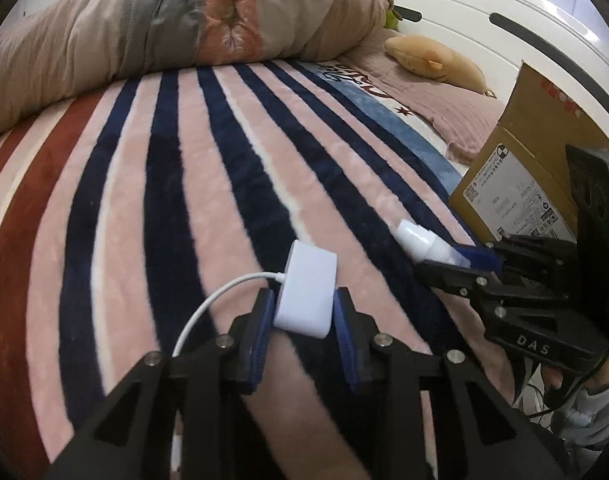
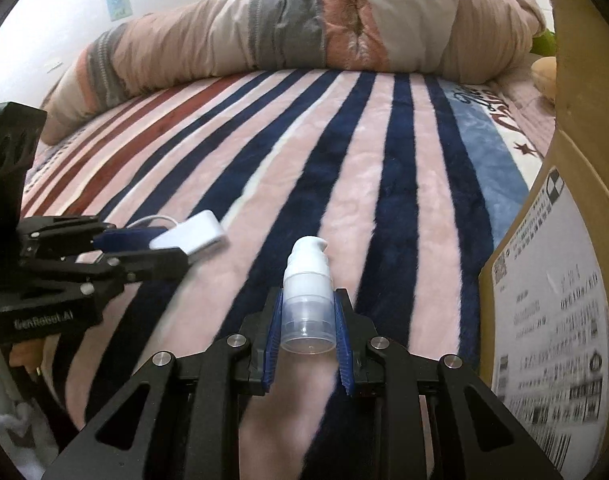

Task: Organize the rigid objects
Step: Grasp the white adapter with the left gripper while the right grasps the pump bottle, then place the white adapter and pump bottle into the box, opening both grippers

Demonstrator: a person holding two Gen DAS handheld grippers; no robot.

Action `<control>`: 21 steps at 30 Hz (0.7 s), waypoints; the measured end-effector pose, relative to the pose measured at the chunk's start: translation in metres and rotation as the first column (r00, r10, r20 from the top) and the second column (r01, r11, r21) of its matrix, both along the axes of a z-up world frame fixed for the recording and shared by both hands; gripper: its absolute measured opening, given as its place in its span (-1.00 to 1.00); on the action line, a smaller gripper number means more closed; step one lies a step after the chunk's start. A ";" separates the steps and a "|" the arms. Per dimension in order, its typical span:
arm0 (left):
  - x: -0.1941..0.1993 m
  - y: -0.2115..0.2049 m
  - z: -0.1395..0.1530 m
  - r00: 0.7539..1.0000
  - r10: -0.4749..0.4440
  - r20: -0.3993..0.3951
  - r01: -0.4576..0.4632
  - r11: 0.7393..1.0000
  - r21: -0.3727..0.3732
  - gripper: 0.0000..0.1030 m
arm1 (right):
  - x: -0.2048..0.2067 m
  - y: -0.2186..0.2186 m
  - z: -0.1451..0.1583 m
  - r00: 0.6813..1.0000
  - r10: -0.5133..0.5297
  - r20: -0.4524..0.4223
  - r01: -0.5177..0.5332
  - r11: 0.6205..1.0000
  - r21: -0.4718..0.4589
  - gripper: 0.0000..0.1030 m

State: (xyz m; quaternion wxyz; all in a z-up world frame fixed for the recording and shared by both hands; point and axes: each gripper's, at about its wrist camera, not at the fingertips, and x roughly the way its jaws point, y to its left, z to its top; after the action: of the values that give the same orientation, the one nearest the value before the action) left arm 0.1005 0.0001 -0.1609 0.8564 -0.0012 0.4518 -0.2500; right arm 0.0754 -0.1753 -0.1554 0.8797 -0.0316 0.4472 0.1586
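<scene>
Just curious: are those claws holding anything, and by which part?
Left gripper clamps the white adapter by its side edges; right gripper holds the pump bottle around its clear lower body.

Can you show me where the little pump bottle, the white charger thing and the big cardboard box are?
pump bottle (image 2: 307,280), right wrist view, white neck.
white charger (image 1: 306,292), left wrist view, flat top face.
cardboard box (image 2: 552,288), right wrist view, labelled side.

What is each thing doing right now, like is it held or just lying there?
White adapter: held off the blanket in the left gripper, cable trailing.
Pump bottle: held in the right gripper, nozzle pointing forward.
Cardboard box: standing on the bed, flap raised.
Quilt: bunched up at the bed's far side.
Plush toy: lying near the headboard.
</scene>
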 end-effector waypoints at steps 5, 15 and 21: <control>0.009 -0.008 -0.009 1.000 0.005 0.003 -0.005 1.000 0.013 -0.36 | 0.003 0.001 -0.004 1.000 0.003 -0.002 -0.003 1.000 -0.007 -0.61; 0.013 -0.012 0.007 0.997 0.064 0.052 -0.066 0.997 0.032 -0.46 | -0.005 0.008 0.017 0.998 0.042 0.038 -0.042 0.999 -0.014 -0.61; -0.025 -0.004 0.082 0.979 0.103 0.178 -0.105 0.995 0.000 -0.47 | -0.047 0.007 0.091 0.976 0.087 0.201 -0.097 0.995 0.038 -0.61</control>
State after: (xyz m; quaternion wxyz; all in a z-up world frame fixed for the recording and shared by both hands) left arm 0.0758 -0.0034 -0.0789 0.9052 0.0014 0.3740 -0.2021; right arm 0.0285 -0.1681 -0.0648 0.9122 -0.0471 0.3513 0.2058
